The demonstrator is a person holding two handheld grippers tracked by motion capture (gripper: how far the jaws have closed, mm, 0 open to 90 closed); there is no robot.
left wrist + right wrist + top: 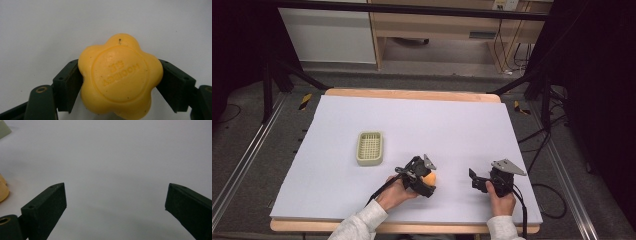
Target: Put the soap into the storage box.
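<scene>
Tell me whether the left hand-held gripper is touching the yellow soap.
Touching. In the left gripper view, the left hand-held gripper has both black jaws pressed against opposite sides of the yellow flower-shaped soap, no gap showing.

Yellow soap (pixel 120 77) base cut off by bottom edge (stamped lettering blurred); basket (pixel 4 128) corner cropped

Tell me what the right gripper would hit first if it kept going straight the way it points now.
Probably nothing but the table's white mat. In its own view the right gripper has its jaws wide apart with bare mat ahead. The yellow soap and the tray's corner sit off to the side of that line, though depth is hard to judge.
</scene>
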